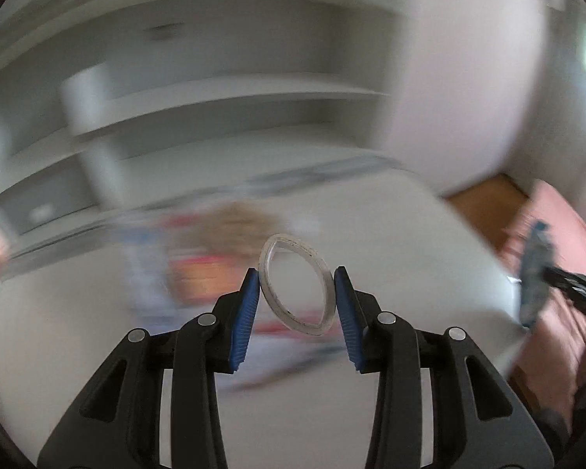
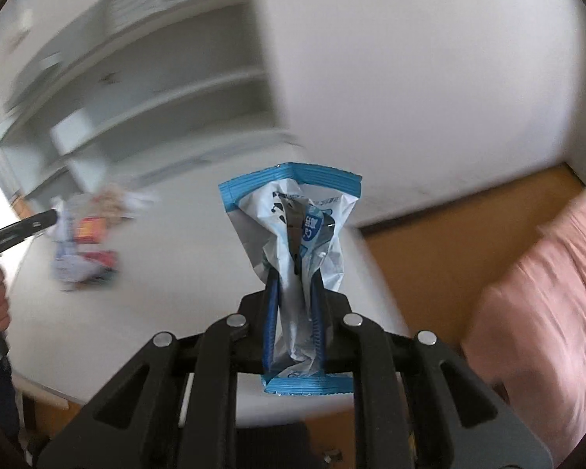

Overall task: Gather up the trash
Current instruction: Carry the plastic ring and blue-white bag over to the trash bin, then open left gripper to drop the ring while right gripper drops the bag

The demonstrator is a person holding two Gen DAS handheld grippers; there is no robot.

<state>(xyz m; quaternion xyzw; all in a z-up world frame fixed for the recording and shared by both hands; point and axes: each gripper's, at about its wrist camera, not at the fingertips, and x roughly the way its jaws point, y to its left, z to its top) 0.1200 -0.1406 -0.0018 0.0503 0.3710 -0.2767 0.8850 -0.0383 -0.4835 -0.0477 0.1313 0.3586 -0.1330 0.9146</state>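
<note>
My left gripper (image 1: 297, 277) is shut on a clear tape ring (image 1: 293, 287), squeezed into an oval between the blue pads, held above the white table (image 1: 390, 234). My right gripper (image 2: 295, 273) is shut on a blue and white wrapper (image 2: 293, 215) that stands up between its fingers, over the table's right edge. The same wrapper and gripper show at the right of the left wrist view (image 1: 533, 273). A blurred pile of trash lies on the table ahead (image 1: 215, 258), and in the right wrist view at the left (image 2: 86, 242).
White shelves (image 1: 215, 90) stand behind the table. A wooden floor (image 2: 429, 242) and a pink bed cover (image 2: 547, 293) lie to the right. The left gripper's tip (image 2: 27, 224) shows at the left edge of the right wrist view. Both views are motion-blurred.
</note>
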